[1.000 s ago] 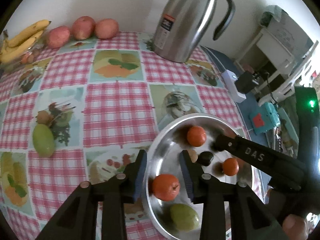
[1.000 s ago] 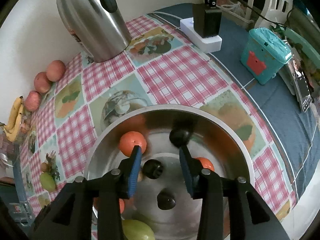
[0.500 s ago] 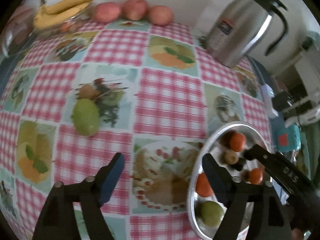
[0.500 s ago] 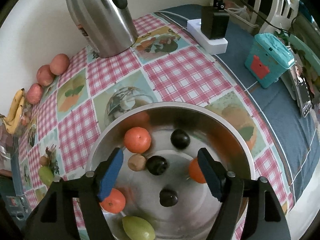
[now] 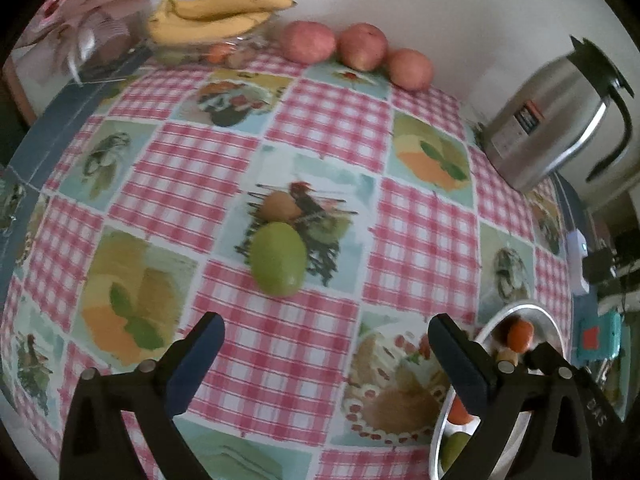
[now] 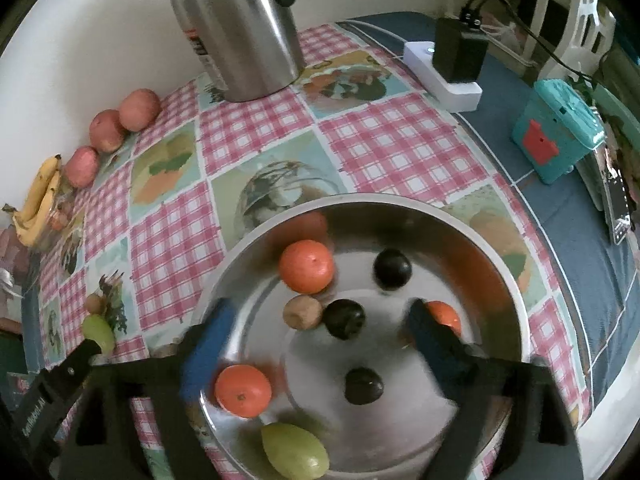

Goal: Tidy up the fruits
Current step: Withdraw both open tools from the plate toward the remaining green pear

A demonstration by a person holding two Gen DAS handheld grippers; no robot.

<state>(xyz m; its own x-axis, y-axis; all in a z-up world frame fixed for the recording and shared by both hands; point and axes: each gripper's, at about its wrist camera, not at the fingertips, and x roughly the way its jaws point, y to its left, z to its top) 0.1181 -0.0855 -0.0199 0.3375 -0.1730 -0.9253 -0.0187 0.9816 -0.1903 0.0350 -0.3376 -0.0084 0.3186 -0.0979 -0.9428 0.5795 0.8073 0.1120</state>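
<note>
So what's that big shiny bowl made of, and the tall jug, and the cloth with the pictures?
The bowl looks like polished metal, probably stainless steel: the oranges mirror in its wall. The jug looks like brushed steel, duller, with a dark handle that seems plastic. The tablecloth looks like wipe-clean plastic or oilcloth: it lies flat with printed checks and pictures, but that is a guess.

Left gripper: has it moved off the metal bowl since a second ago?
Yes. The left gripper, jaws just opened and empty, has swung from the metal bowl toward the green mango on the tablecloth.
</note>
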